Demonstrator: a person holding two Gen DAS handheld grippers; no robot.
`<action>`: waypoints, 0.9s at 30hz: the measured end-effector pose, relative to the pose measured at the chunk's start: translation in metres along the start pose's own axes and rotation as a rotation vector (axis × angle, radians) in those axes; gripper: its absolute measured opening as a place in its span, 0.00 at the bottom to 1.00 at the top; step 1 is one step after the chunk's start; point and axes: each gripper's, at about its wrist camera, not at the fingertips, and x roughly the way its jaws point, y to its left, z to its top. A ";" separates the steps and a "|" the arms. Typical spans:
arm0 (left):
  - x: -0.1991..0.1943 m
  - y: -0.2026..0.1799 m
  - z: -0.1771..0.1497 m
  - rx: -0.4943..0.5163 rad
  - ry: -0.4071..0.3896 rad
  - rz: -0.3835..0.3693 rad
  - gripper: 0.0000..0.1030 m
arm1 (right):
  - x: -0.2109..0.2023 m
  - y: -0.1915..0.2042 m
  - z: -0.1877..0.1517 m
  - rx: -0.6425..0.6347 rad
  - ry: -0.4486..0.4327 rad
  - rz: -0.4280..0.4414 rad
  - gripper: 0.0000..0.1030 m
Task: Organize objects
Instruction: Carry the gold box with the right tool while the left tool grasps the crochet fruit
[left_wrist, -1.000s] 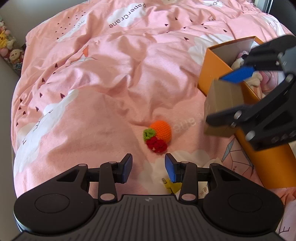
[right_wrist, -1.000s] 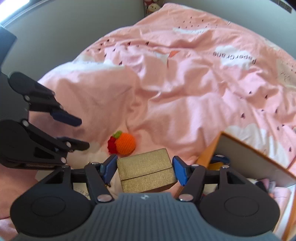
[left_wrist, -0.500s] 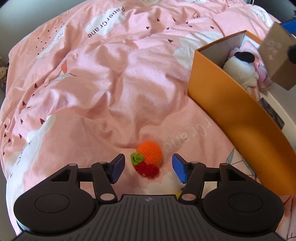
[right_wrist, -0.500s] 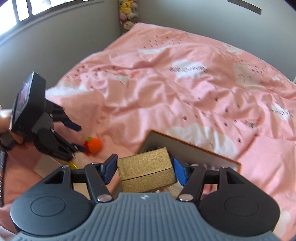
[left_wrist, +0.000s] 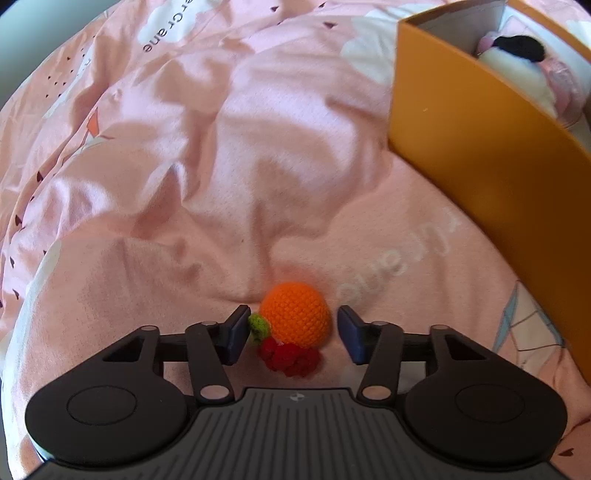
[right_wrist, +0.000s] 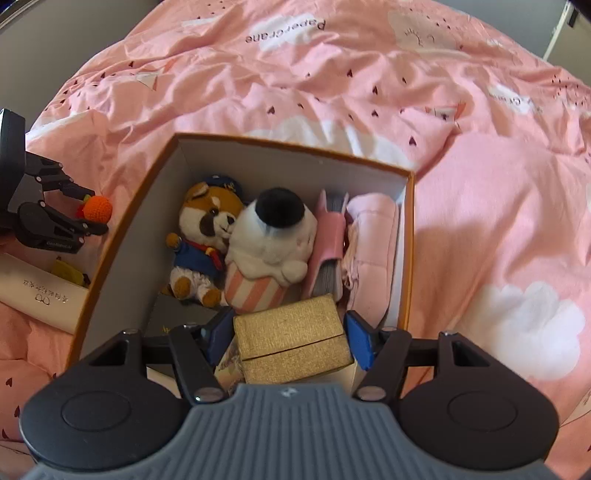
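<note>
A crocheted orange fruit toy (left_wrist: 295, 314) with green and red bits lies on the pink duvet between the fingers of my open left gripper (left_wrist: 290, 334); the left pad (left_wrist: 236, 332) is at its green leaf. The toy also shows in the right wrist view (right_wrist: 96, 208), with the left gripper (right_wrist: 86, 210) around it. My right gripper (right_wrist: 286, 334) is shut on a gold box (right_wrist: 291, 339) and holds it over the near end of the open orange storage box (right_wrist: 125, 218), also in the left wrist view (left_wrist: 480, 147).
Inside the storage box lie a dog plush (right_wrist: 207, 236), a white cupcake plush (right_wrist: 269, 247), a pink book (right_wrist: 328, 247) and pink cloth (right_wrist: 373, 240). A white flat box (right_wrist: 37, 295) and a small yellow item (right_wrist: 68, 273) lie left of it. The crumpled duvet (left_wrist: 184, 166) spreads all around.
My left gripper has moved forward until the orange toy sits between its open fingers. My right gripper has carried the gold box over the storage box and now looks down into it.
</note>
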 end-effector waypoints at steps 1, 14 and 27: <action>0.002 0.001 0.000 -0.008 0.004 0.003 0.51 | 0.003 -0.001 -0.001 0.009 0.005 0.006 0.64; -0.073 0.002 -0.001 -0.232 -0.178 0.033 0.50 | 0.024 0.012 -0.008 0.129 -0.073 0.049 0.64; -0.146 -0.080 0.009 -0.229 -0.326 -0.163 0.50 | 0.021 0.009 -0.045 0.175 -0.021 0.060 0.64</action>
